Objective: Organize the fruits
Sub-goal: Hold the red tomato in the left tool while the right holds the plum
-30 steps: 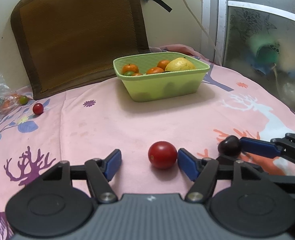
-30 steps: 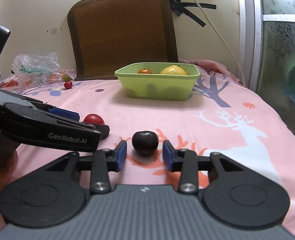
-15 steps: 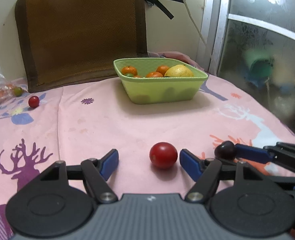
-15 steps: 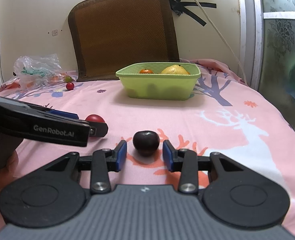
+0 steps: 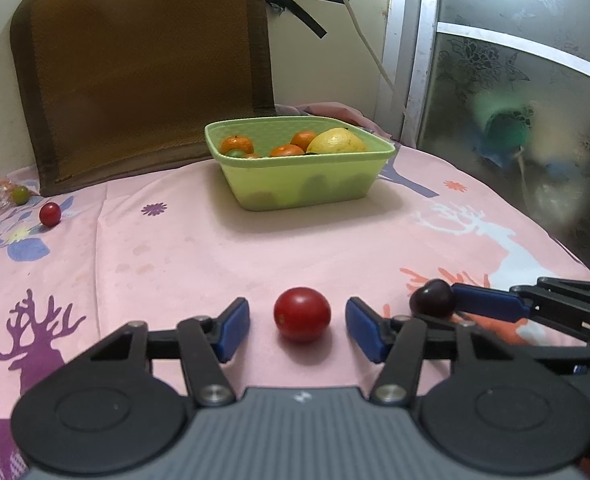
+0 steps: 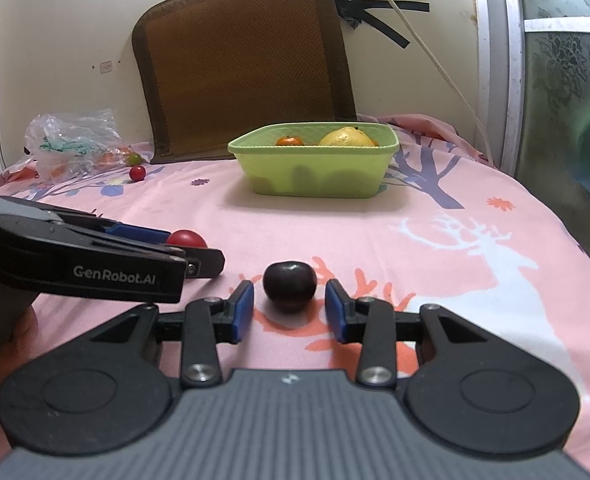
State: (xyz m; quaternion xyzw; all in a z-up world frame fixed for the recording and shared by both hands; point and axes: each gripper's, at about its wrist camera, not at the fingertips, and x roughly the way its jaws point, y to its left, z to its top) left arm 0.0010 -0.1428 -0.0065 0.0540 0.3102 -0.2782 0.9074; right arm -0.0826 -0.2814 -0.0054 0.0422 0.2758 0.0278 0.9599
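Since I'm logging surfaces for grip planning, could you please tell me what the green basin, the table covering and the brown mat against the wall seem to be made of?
Green basin: probably thin plastic, matte, slightly translucent, since dark fruit shapes show through its wall.
Table covering: apparently soft printed fabric, matte, with creases and a deer print.
Brown mat: looks woven, perhaps bamboo or rattan, with a herringbone texture and a darker cloth-like border.

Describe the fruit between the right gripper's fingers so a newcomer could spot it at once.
On the pink cloth, well in front of the green basket, two round fruits lie side by side. It is the dark plum framed by the open right gripper, nearly black, unlike the bright red tomato beside it.
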